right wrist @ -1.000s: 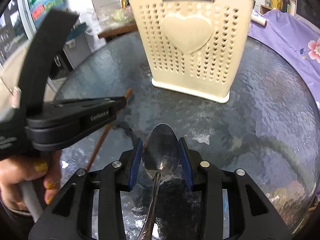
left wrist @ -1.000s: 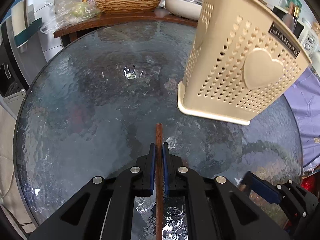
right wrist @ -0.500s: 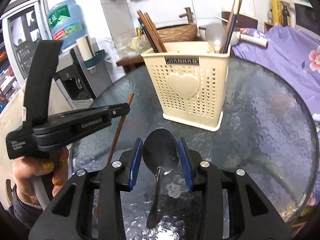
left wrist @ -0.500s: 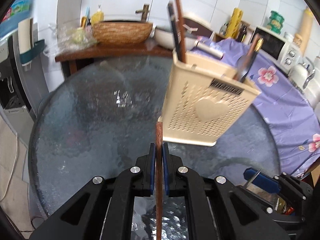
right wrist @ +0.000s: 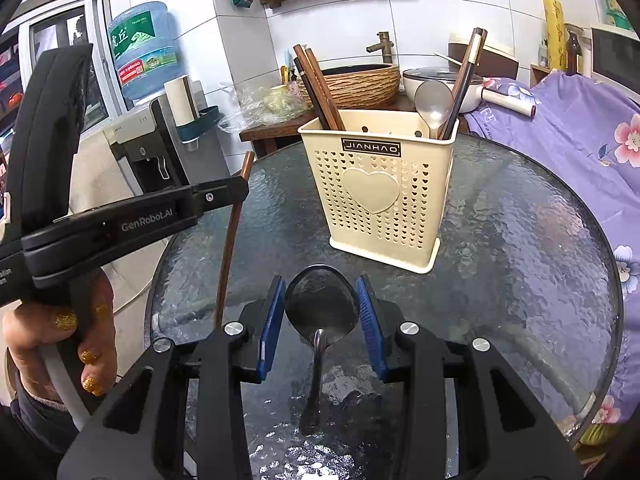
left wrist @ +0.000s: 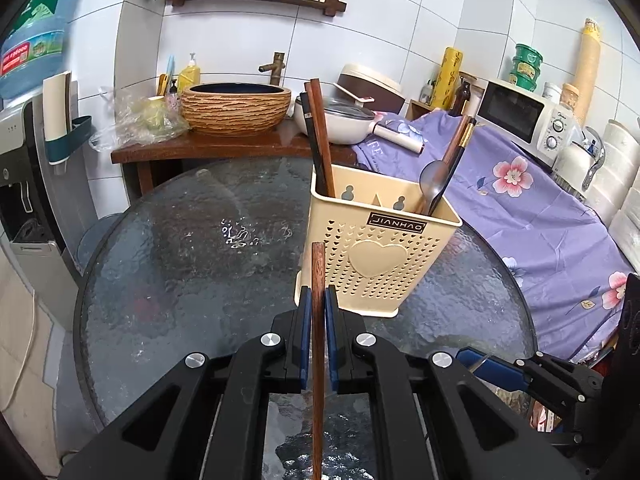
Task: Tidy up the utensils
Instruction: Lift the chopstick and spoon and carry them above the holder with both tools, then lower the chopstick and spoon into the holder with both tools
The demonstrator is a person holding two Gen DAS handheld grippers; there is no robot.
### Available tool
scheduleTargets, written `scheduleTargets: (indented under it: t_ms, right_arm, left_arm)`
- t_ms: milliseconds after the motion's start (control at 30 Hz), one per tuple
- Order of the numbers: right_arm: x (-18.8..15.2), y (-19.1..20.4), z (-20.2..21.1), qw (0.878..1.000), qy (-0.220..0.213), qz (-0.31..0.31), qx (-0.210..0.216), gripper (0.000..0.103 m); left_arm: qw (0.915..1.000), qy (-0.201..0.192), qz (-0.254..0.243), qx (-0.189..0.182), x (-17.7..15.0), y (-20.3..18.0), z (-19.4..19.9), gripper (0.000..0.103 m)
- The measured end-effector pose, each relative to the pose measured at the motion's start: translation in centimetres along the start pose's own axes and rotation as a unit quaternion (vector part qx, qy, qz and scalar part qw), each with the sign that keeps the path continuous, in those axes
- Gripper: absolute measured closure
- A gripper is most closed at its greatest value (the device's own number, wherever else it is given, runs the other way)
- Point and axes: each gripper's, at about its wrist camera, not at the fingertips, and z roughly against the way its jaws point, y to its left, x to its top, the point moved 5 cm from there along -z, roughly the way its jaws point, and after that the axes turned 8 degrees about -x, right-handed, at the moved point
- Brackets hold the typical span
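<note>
1. Dark brown wooden chopstick: judged light, stiff, slim; best pinched mid-shaft; held above the round textured-glass surface, before the cream perforated plastic holder.
2. Left claw: nearly closed, clamping it.
3. Right claw: part-open, pads gripping the slippery steel spoon by its bowl.

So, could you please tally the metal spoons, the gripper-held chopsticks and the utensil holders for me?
Shiny metal spoons: 2 (held spoon in the right gripper; stored spoon)
Brown wooden chopstick in the left gripper: 1
Cream perforated plastic utensil holder: 1
Total: 4
</note>
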Motion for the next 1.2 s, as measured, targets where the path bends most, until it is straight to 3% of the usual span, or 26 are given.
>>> scheduleTargets:
  t_ms: [1000,1200]
  right_arm:
    - [2.9,-1.1,1.8,1.0,-0.017,-0.007,0.017,0.066]
    - [4.9,-1.6,2.5,0.999,-0.032,-0.002,0.017,0.066]
  left_arm:
    - [0.9984,-0.047,-0.013,-0.027,3.1,-1.9,3.1,0.096]
    - [0.9978,-0.053,-0.021,-0.036,4.1,-2.6,3.6,0.096]
